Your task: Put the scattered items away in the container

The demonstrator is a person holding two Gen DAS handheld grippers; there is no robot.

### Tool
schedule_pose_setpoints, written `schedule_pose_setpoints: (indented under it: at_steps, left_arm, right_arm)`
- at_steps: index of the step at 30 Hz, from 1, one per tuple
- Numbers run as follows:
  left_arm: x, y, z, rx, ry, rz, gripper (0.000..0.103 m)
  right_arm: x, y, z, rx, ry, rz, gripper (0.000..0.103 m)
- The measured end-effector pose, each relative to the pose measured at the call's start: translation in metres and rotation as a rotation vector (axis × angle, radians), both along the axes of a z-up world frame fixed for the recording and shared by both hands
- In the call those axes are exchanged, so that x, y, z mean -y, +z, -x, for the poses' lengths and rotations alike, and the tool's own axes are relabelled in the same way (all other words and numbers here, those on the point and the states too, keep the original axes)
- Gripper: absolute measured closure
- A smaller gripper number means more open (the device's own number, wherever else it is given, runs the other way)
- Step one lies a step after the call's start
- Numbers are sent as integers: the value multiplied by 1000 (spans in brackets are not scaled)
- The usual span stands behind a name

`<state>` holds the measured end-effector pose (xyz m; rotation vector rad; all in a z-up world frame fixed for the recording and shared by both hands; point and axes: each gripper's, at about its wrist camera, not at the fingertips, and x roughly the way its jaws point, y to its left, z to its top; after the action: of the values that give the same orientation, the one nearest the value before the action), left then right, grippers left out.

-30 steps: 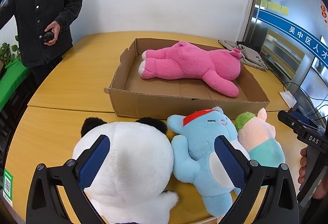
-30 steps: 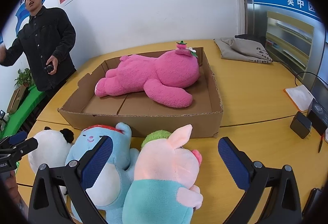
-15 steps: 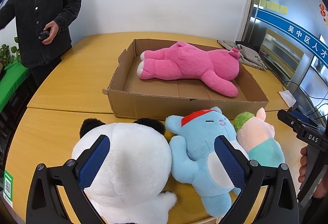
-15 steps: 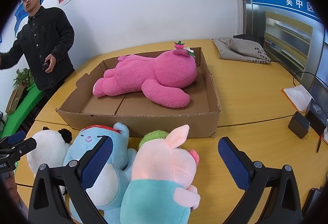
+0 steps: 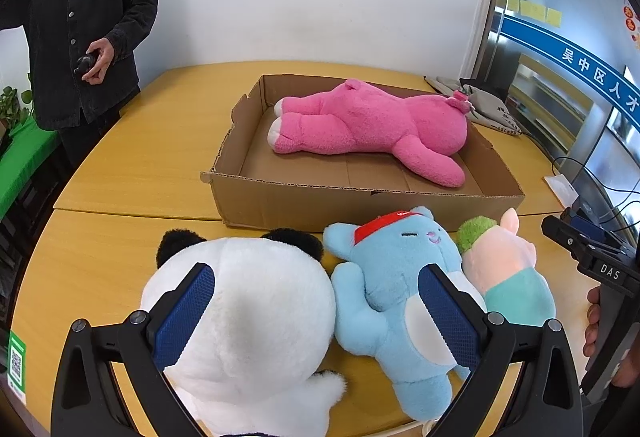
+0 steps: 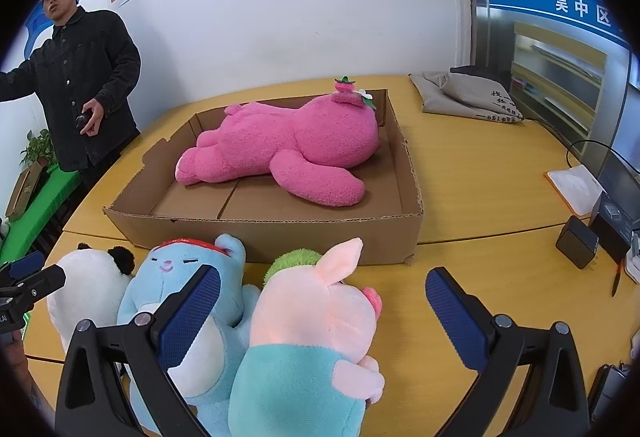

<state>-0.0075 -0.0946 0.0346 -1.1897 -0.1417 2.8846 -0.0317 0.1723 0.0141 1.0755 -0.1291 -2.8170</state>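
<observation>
**Three plushies left, both grippers wide**

My left gripper (image 5: 316,313) is spread wide w/ nothing held — the panda plush (image 5: 244,321) bulges up between its fingers, and the right-hand pad overlaps the blue plush (image 5: 400,277). My right gripper (image 6: 322,311) is just as wide and empty, hovering over the pink pig plush (image 6: 312,321), which sits nearer the left pad than the right. All three lie in a tight row on the table (image 5: 132,157), touching each other, just in front of the cardboard box (image 5: 320,201). The pink bear (image 5: 372,121) already lies inside, along the back and right part of the floor.

What could go wrong, imo: the toys are packed so close that closing on one could pinch its neighbour too — the blue one is the likely victim on either side. The panda looks about as wide as my jaw span, so a grip may slide off its round soft body. The box wall is low but a dangling limb could catch it and shove the box back.

Hard to see: the panda's face and lower body are cut off at the frame bottom, same for the pig's legs. Can't tell if my pads touch fur yet or sit just above it. The near strip of box floor is hidden behind the front wall.
</observation>
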Motion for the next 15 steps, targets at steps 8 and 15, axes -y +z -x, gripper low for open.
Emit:
schedule_pose_setpoints:
  at_steps: [8,15]
  left_arm:
    - [-2,0,-1,1,-2,10,0]
    - [-5,-3,1,7,-5,18,0]
  right_arm:
    - [7,-1,-1,7,5,-24,0]
    - [9,-1,-1,8,3,-40,0]
